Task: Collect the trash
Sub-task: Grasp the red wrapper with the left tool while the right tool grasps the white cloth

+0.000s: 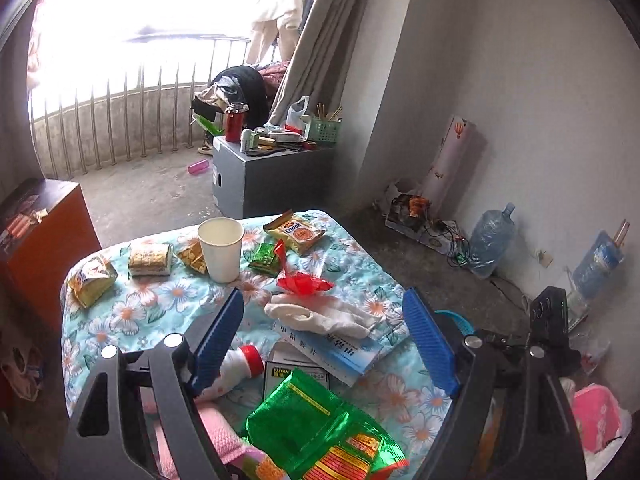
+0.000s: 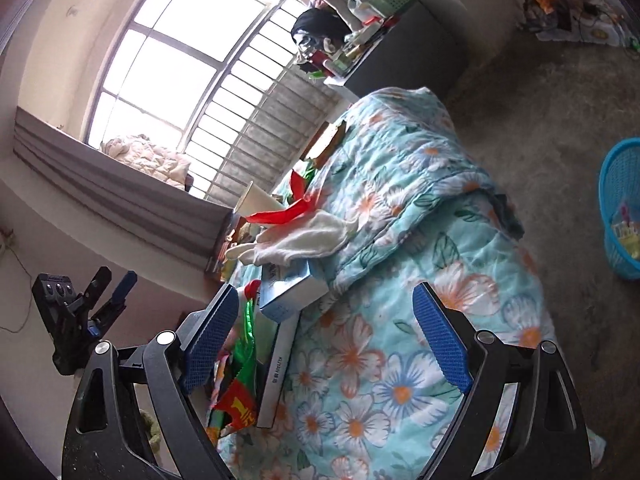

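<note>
My left gripper (image 1: pixel 324 328) is open and empty above a table under a floral cloth (image 1: pixel 168 300). Between its fingers lie a white glove (image 1: pixel 320 316), a red wrapper (image 1: pixel 304 282) and a blue-white box (image 1: pixel 340 350). A paper cup (image 1: pixel 221 249), several snack packets (image 1: pixel 295 232) and a green bag (image 1: pixel 320 428) lie around, with a small white bottle with a red cap (image 1: pixel 240 364). My right gripper (image 2: pixel 328 328) is open and empty, tilted sideways by the cloth's edge (image 2: pixel 380 360). The glove (image 2: pixel 300 242), box (image 2: pixel 292 292) and cup (image 2: pixel 256 202) show there. A blue basket (image 2: pixel 622 204) stands on the floor.
An orange-brown cabinet (image 1: pixel 44 240) stands left of the table. A grey box (image 1: pixel 260 176) with clutter is behind it. A water jug (image 1: pixel 490 236) and cables lie by the right wall. A pink item (image 1: pixel 596 416) sits low right.
</note>
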The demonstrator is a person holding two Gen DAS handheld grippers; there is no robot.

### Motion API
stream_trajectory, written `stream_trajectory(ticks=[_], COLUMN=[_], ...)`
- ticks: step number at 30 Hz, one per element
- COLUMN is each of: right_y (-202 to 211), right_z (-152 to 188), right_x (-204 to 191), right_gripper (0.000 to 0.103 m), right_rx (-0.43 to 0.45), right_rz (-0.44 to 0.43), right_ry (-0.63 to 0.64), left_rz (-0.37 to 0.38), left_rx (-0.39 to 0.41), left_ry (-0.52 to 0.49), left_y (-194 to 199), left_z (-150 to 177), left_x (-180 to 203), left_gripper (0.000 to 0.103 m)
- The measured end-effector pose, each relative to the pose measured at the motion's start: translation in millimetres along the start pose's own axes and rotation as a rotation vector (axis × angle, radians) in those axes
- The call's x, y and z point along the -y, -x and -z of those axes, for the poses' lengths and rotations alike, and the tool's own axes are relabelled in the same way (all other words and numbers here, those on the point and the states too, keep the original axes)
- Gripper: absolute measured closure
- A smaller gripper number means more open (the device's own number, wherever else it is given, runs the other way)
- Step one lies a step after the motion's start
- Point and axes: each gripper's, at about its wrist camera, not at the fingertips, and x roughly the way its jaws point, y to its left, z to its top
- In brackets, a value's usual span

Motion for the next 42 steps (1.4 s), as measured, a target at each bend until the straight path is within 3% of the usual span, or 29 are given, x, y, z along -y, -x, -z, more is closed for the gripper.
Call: stream_trajectory(ticks=[2, 6, 8, 11, 15, 18, 22, 27, 31, 42], right_y=[-15.1, -39.3, -50.8, -66.1, -87.9, -96.1, -105.0, -110.0, -111.6, -126.8], right_z=[-4.8, -13.1, -17.0, -21.4, -29.9, -34.9, -40.8, -41.7, -43.2, -53.5], right_x=[-0.8, -4.2, -5.9, -3.2, 4.4, 6.9, 8.1, 10.8, 8.8, 12.9], right_gripper=[0.022, 0.024, 0.024, 0.026, 0.031, 0.032, 0.034, 0.039, 0.045, 0.066], right_rx=[-0.030, -0.064, -0.085, -0.112, -0.152, -0.168, -0.181, -0.196, -0.196, -0.189], right_rz=[0.001, -0.023, -0.037, -0.034, -0.046, -0.048, -0.053, -0.060, -0.060, -0.028], right_ry=[-0.039, -0.076, -0.098, -0.121, -0.179, -0.198, -0.213, -0.242, -0.251, -0.316], left_rz=[-0.022, -0.023, -0.019, 0.033, 0.092, 0.110, 0.127, 0.120, 0.109, 0.099], left_rx=[-0.049, -0.195, -0.290, -0.421, -0.505, -0.545, -0.607, -0.636, -0.618, -0.515], left_ry=[-0.069, -0.093, -0.021, 0.192, 0.407, 0.488, 0.525, 0.548, 0.541, 0.448], left_y=[-30.4, -96.3, -129.9, -172.5, -205.4, -221.2, -235.6, -241.7, -240.6, -224.8], left_z=[-11.0, -21.9, -24.5, -24.2, -22.0, -19.9, -13.5, -4.2, -1.6, -7.0], left_x=[7.9, 2.8, -10.4, -40.4, -68.2, -79.3, -83.8, -91.1, -94.9, -83.5], left_gripper=[0.024, 0.029, 0.032, 0.039, 0.047, 0.048, 0.054, 0.069, 0.091, 0.101])
